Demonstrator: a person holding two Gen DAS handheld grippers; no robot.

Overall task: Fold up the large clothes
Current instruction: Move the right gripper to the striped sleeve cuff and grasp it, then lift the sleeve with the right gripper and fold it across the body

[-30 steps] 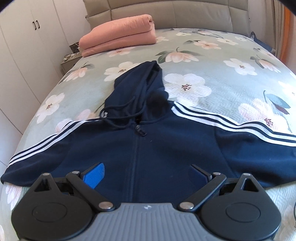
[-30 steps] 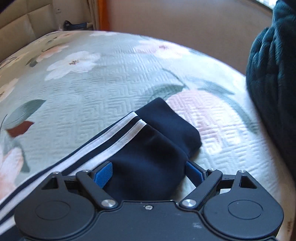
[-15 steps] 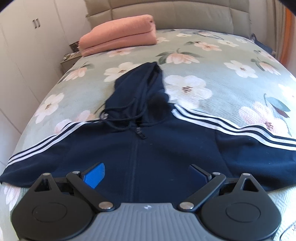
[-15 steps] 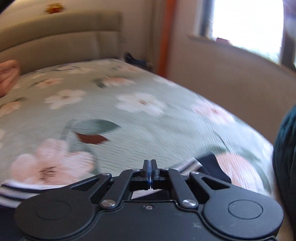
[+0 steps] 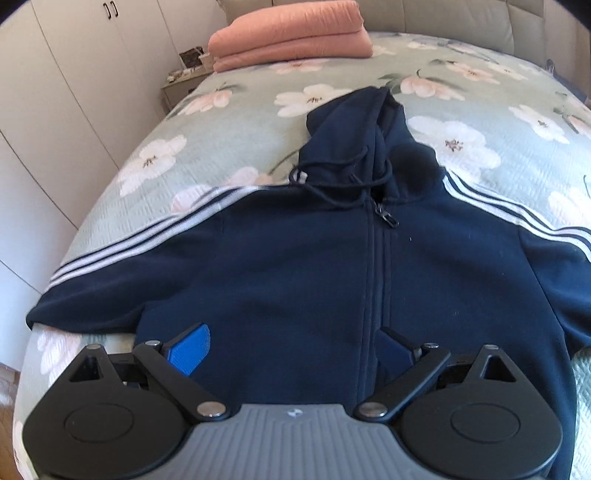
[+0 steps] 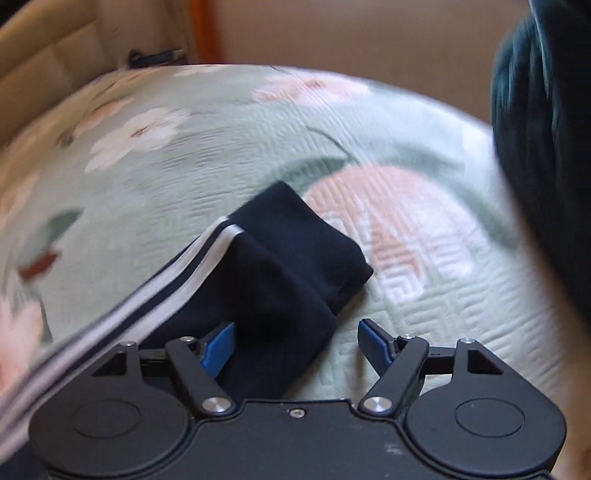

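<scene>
The right gripper (image 6: pixel 297 345) is back over the sleeve cuff (image 6: pixel 295 258) after swinging up toward the headboard, jaws opening wide, cuff edge between them ungripped; the left gripper (image 5: pixel 291 350) has slid sideways, angled down, spread open above the navy hoodie (image 5: pixel 295 266), lying flat on the floral bedspread (image 5: pixel 229 122).

floral bedspread (image 5: pixel 229 122) | folded pink blanket (image 5: pixel 291 33) | white wardrobe (image 5: pixel 66 92) | nightstand (image 5: pixel 181 83)

The hoodie (image 5: pixel 295 266) lies spread on the bed (image 5: pixel 229 122), hood far; folded blanket (image 5: pixel 291 35) beyond, nightstand (image 5: pixel 181 83) left.
</scene>
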